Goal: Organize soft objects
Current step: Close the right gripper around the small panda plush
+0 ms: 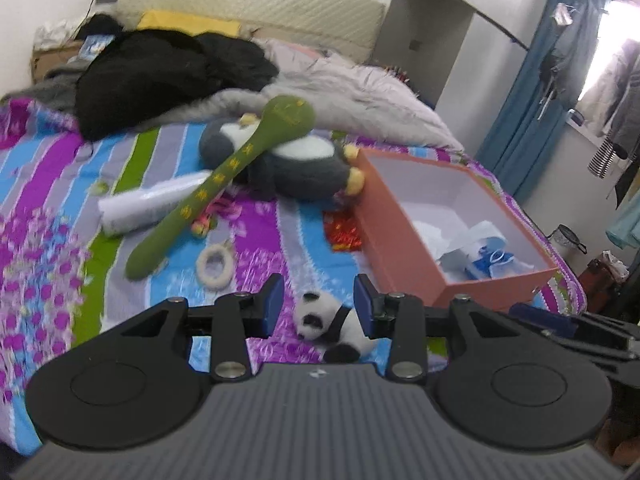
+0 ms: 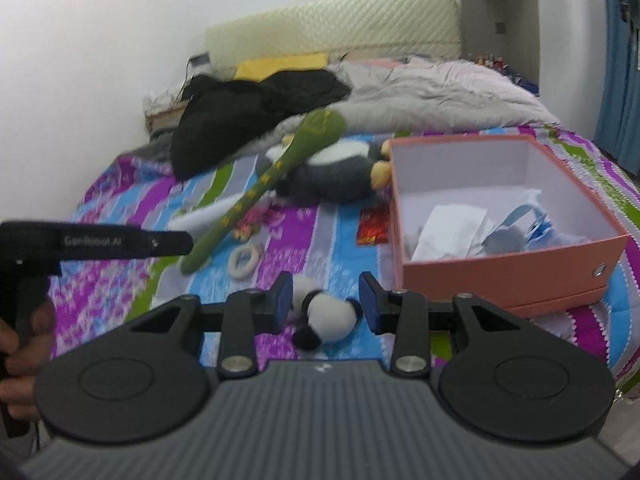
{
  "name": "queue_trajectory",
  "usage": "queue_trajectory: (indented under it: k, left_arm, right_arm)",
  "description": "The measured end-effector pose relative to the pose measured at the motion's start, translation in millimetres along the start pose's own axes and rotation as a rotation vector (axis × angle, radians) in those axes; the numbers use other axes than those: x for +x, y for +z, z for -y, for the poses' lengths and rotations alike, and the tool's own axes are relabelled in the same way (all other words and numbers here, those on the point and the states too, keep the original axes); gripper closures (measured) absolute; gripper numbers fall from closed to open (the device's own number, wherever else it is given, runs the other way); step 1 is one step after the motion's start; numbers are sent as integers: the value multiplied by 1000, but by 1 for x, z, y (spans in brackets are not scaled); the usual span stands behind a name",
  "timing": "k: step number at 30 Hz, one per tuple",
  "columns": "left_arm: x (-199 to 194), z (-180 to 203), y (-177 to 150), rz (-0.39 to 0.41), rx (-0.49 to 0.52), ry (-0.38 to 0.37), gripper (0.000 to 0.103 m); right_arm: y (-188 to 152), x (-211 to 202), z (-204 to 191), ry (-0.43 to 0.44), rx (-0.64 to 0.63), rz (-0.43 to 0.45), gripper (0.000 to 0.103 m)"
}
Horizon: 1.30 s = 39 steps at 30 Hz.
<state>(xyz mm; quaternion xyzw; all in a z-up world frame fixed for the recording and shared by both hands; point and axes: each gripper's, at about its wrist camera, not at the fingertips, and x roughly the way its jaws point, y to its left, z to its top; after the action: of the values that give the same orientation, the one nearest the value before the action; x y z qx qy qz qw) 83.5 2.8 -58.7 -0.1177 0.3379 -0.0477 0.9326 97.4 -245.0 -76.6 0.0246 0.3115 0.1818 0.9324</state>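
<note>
- Small black-and-white plush panda (image 1: 328, 322) is seen lying on the striped, flowered bedsheet (image 1: 256, 240), just beside the near corner of the open salmon-pink cardboard box (image 1: 404, 240), which is judged to be its destination.
- Light weight and soft, yielding stuffing are judged likely; a hold across the rounded white body is advised, since the thin black limbs would probably slip or fold.
- Long green plush snake (image 1: 224, 176) is draped over a large grey-and-white plush penguin (image 1: 296, 164); both are judged floppy and bulkier, so a hold near the middle is suggested.
- A small white fluffy ring (image 1: 214, 266) lies on the sheet between the snake's tail and the panda.
- The left gripper (image 1: 319, 304) is seen with jaws spread apart, empty, the panda framed between the blue pads.
- The right gripper (image 2: 325, 300) is likewise held wide and empty over the same panda (image 2: 328, 316).
- In the right wrist view alone, the box's metal eyelet and lower front edge (image 2: 516, 276) are shown, along with the left tool's black body at the frame edge.
- In the left wrist view alone, the panda's face and the curtained window side of the room are shown.
</note>
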Motion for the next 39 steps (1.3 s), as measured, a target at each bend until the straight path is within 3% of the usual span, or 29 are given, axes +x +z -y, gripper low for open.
queue_trajectory:
  k: [9, 11, 13, 22, 32, 39]
  left_arm:
    - [46, -30, -14, -89, -45, 69, 57]
    - [60, -36, -14, -101, -44, 82, 54]
    - [77, -43, -13, -114, -40, 101, 52]
    - [150, -78, -13, -174, -32, 158, 43]
    - [210, -100, -12, -194, -25, 199, 43]
    - [236, -101, -11, -190, 41, 226, 43]
  right_arm:
    - [-10, 45, -13, 40, -91, -114, 63]
    - [-11, 56, -16, 49, -118, -124, 48]
    - [-9, 68, -19, 68, -147, -133, 44]
    - [1, 125, -30, 74, -294, -180, 44]
    - [-4, 176, -27, 56, -412, -312, 44]
    - [-10, 194, -28, 79, -441, -359, 44]
